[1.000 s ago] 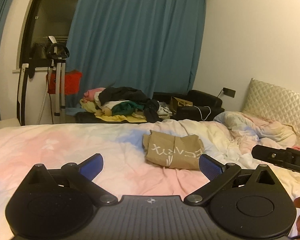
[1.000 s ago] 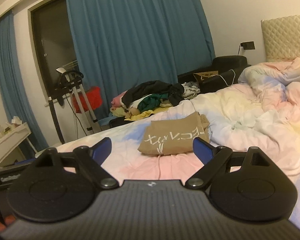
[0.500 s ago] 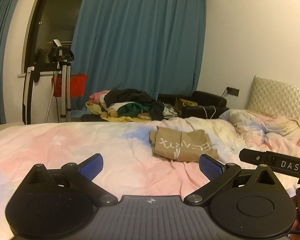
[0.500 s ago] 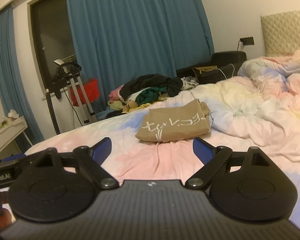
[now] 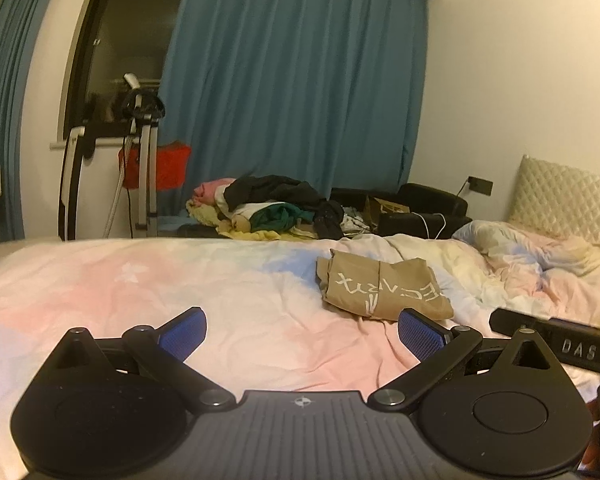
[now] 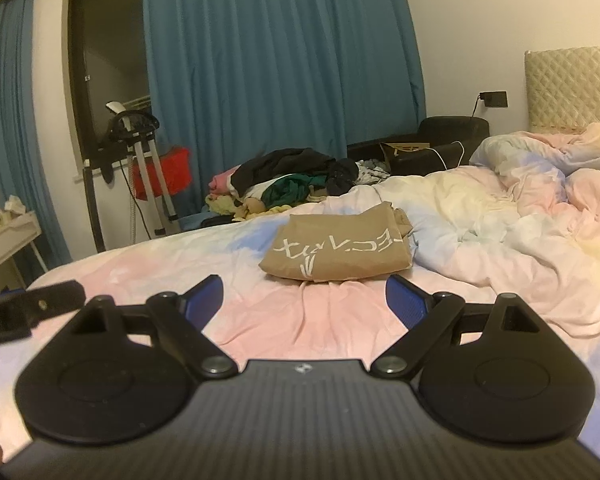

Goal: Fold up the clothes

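A tan shirt (image 5: 384, 290) with white lettering lies folded into a flat rectangle on the pastel bedspread (image 5: 180, 280); the right wrist view has the same tan shirt (image 6: 340, 250) straight ahead. My left gripper (image 5: 302, 336) is open above the bedspread, short of the shirt and to its left, holding nothing. My right gripper (image 6: 304, 300) is open too, just short of the shirt's near edge, with nothing between its blue pads (image 6: 406, 306). Each gripper's body shows at the edge of the other's view.
A heap of unfolded clothes (image 5: 272, 210) sits beyond the bed's far side, before the blue curtain (image 5: 300, 80). A rumpled duvet (image 6: 540, 208) fills the right of the bed by the quilted headboard (image 5: 568, 196). An exercise machine (image 5: 140, 160) stands at the back left.
Both grippers have drawn back and risen slightly, so the folded shirt sits further off in the left view. Both stay open and empty.
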Demonstrator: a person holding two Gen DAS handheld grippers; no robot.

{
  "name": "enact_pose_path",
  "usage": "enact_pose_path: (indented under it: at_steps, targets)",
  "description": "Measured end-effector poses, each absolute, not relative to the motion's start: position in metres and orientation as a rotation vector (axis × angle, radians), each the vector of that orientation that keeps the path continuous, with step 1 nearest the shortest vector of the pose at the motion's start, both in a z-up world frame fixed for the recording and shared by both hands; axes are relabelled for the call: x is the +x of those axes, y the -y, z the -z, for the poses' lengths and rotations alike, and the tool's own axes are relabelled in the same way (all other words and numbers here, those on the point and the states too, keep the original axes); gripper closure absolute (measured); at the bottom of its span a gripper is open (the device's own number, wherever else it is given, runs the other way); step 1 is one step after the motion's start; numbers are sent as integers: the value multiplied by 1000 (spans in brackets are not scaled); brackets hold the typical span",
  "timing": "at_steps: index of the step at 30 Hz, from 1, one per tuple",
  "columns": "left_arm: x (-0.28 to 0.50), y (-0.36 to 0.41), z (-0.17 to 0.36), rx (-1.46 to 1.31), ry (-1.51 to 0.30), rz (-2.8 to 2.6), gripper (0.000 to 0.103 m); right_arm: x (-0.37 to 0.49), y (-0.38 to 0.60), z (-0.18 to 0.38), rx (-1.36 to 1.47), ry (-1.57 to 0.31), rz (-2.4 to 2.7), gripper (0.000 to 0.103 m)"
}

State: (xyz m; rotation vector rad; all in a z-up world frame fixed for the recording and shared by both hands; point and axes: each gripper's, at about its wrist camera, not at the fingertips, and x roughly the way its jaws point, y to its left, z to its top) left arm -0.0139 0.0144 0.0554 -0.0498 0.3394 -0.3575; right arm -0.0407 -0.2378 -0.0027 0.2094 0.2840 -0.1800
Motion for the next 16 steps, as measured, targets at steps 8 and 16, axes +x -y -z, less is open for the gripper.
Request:
enact_pose_path:
  at_steps: [8,16]
  targets:
    - [-12,-16,-54,-58,-350,341,0,-39,243,5,225,-303,189,13]
    - [-15,-12,-52,-36,-351,338,0,-40,240,6,209,-309,180,13]
